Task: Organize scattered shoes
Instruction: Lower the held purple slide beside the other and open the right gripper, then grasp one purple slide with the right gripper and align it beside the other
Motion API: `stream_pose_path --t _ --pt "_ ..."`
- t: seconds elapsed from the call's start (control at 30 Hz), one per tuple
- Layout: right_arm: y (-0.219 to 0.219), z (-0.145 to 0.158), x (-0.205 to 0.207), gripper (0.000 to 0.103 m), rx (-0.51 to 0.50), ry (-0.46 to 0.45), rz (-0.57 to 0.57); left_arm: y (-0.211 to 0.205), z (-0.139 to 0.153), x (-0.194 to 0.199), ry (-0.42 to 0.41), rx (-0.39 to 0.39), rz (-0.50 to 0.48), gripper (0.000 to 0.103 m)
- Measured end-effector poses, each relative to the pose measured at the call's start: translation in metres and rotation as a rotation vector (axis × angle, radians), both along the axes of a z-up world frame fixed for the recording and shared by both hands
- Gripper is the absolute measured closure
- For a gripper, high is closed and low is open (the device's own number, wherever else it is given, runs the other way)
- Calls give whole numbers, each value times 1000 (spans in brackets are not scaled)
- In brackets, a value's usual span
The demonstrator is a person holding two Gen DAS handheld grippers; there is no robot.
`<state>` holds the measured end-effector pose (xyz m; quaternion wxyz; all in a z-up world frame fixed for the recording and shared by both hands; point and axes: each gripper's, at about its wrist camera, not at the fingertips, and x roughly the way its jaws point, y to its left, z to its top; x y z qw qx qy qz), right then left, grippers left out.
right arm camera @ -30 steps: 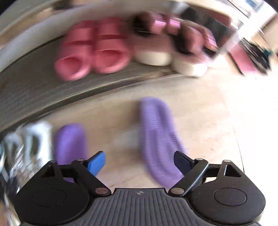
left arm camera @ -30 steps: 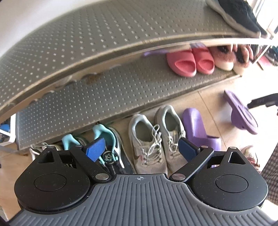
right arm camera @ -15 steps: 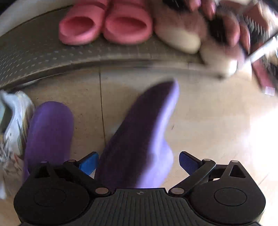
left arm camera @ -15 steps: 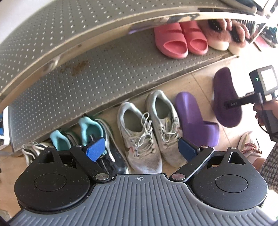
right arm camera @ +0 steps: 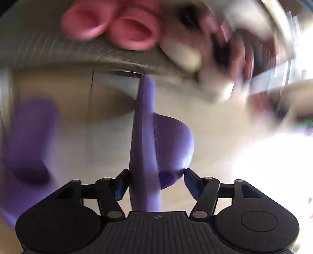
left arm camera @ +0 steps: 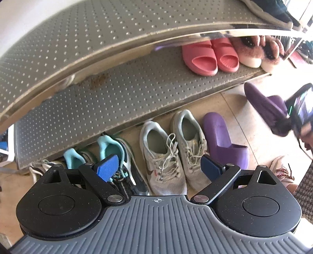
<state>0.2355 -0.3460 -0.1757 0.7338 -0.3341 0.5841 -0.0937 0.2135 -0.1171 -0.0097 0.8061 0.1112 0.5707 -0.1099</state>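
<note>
Left wrist view: the left gripper [left arm camera: 158,166] hangs with its blue pads [left arm camera: 107,167] spread wide and nothing between them, above a row of shoes on the tan floor [left arm camera: 232,101]. The landmark is the shoe rack [left arm camera: 117,93], a grey perforated metal unit whose lower shelf edge runs diagonally across the frame. Just in front of that edge, partly tucked under it, stand a pair of teal-lined sneakers [left arm camera: 115,156], a pair of grey laced sneakers [left arm camera: 172,152] and a purple slide [left arm camera: 223,136], side by side and touching or nearly so. On the rack's lower shelf, toward its right end, sit a pair of pink slides [left arm camera: 211,58] and, beside them, fluffy pink slippers [left arm camera: 252,50]; the left stretch of that shelf is bare. A dark shoe [left arm camera: 273,9] rests on the upper shelf at its right end. Off the rack's right front corner, a second purple slide [left arm camera: 264,103] is blurred, with open floor between it and the row. Right wrist view: the right gripper [right arm camera: 154,185] is closed to a narrow gap on that second purple slide [right arm camera: 144,148], which stands on edge between the pads, its sole to the left, its strap bulging right, its far tip pointing at the rack's lower shelf edge. This view is heavily blurred; whether the slide touches the floor cannot be told. Bare floor lies to either side of it in front of the rack.
</note>
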Motion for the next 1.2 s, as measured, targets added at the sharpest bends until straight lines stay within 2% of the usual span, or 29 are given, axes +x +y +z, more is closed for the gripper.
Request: stream_pose_path --t 0.03,0.07,0.1,0.13,0.23,0.37,0.4,0.47,0.57,0.67,0.7,0.8,0.97,1.13,1.2 --pt "7 -4 -7 38 -11 32 71 1 1 0 -2 0 2 8" --pt "13 -5 -13 41 46 82 96 1 1 -1 -4 0 4 8" --pt "20 -7 -20 34 179 173 79 2 2 -1 -6 1 7 8" --pt "25 -5 -23 22 267 230 46 3 2 -1 -8 1 9 8" --pt "27 5 -20 17 359 282 -32 5 4 -3 -13 2 16 9" --pt "7 28 -5 15 365 172 -133 4 7 -8 -15 -14 -5 8" --pt "-6 36 1 16 398 108 -201 4 7 -9 -14 -15 -7 8" --pt "-22 40 9 16 478 36 -306 4 7 -10 -11 -13 -7 8" --pt "-44 24 24 16 629 -46 -436 8 2 -8 2 -4 11 8" --pt "-37 16 31 24 675 -92 -447 10 -3 -5 20 -2 25 8" --pt "-32 15 32 31 688 -99 -448 10 -4 -4 27 -2 28 8" --pt "-28 5 48 70 700 -102 -442 7 -10 0 51 -6 22 8" --pt "-26 -21 65 70 672 -58 -455 4 -17 3 74 -1 11 8" --pt "-18 -38 57 72 595 64 -402 7 -18 5 72 -2 23 8" --pt "-16 -43 50 75 591 135 -433 9 -15 3 62 -4 24 8"
